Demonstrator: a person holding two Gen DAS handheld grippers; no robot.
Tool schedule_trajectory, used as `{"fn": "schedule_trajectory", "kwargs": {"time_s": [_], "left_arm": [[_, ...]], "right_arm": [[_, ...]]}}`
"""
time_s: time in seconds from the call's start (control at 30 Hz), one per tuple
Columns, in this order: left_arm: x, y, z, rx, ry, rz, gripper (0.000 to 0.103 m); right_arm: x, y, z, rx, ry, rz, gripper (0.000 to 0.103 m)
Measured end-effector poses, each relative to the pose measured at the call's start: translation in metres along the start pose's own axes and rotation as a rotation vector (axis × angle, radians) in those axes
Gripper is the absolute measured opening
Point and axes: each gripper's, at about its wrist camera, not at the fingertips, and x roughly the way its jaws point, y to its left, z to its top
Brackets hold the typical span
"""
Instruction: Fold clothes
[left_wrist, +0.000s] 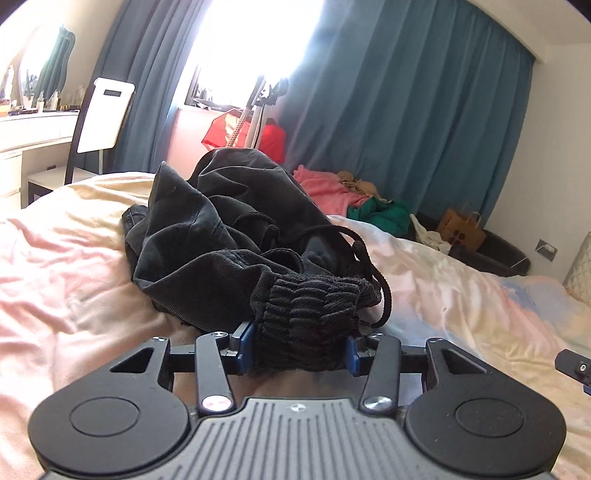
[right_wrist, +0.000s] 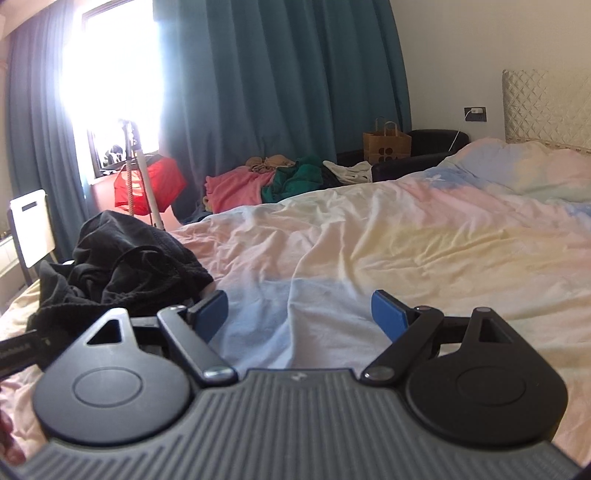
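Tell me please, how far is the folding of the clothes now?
Nothing looks folded yet. In hand: the left gripper is shut on the ribbed waistband of the black trousers, which lie crumpled on the bed. The right gripper is open and holds nothing. Left: spreading and folding the trousers; the pink and green clothes beyond the bed remain in a heap.
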Motion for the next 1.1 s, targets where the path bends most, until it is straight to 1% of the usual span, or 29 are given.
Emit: {"fn": "schedule_trajectory", "kwargs": {"time_s": [0.03, 0.1, 0.2, 0.33, 0.4, 0.43, 0.5, 0.53, 0.6, 0.63, 0.67, 0.73, 0.77, 0.93, 1.03, 1.1], "left_arm": [[-0.001, 0.003, -0.005, -0.003, -0.029, 0.010, 0.053], [0.009, -0.004, -0.010, 0.002, -0.047, 0.058, 0.054], [0.017, -0.027, -0.019, 0.028, -0.066, 0.179, 0.067], [0.030, -0.053, -0.021, 0.082, -0.111, 0.283, 0.071], [0.043, -0.060, -0.020, 0.118, -0.111, 0.334, 0.073], [0.050, -0.060, -0.019, 0.112, -0.104, 0.349, 0.073], [0.063, -0.055, -0.015, 0.084, -0.085, 0.317, 0.070], [0.069, -0.053, -0.014, 0.081, -0.082, 0.300, 0.066], [0.074, -0.052, -0.010, 0.123, -0.097, 0.304, 0.051], [0.074, -0.051, -0.007, 0.140, -0.105, 0.307, 0.039], [0.070, -0.047, -0.002, 0.142, -0.112, 0.279, 0.033], [0.050, -0.042, 0.008, 0.171, -0.159, 0.221, 0.025], [0.036, -0.041, 0.014, 0.193, -0.179, 0.199, 0.023], [-0.050, -0.029, 0.047, 0.221, -0.302, 0.131, 0.020], [-0.105, -0.018, 0.060, 0.242, -0.354, 0.087, 0.019], [-0.139, -0.007, 0.066, 0.231, -0.378, 0.066, 0.018]], "right_arm": [[-0.004, 0.000, -0.001, 0.003, 0.009, 0.015, 0.086], [-0.011, 0.003, -0.004, -0.003, 0.024, 0.052, 0.086], [-0.015, 0.011, -0.010, -0.021, 0.040, 0.079, 0.086], [-0.002, 0.018, -0.011, -0.014, 0.069, 0.087, 0.086], [0.003, 0.018, -0.014, -0.001, 0.077, 0.096, 0.086], [0.004, 0.018, -0.014, -0.004, 0.074, 0.102, 0.086], [0.005, 0.018, -0.016, -0.012, 0.070, 0.115, 0.086], [0.006, 0.018, -0.017, -0.015, 0.067, 0.121, 0.086], [0.007, 0.019, -0.019, -0.023, 0.063, 0.134, 0.086], [0.008, 0.019, -0.019, -0.026, 0.060, 0.141, 0.086], [0.008, 0.019, -0.020, -0.030, 0.058, 0.147, 0.086], [0.009, 0.019, -0.022, -0.037, 0.053, 0.160, 0.086], [0.010, 0.019, -0.023, -0.041, 0.051, 0.166, 0.086], [0.013, 0.020, -0.027, -0.060, 0.039, 0.198, 0.086], [-0.005, 0.035, -0.030, -0.134, 0.015, 0.246, 0.086], [-0.016, 0.045, -0.032, -0.184, -0.001, 0.278, 0.086]]}}
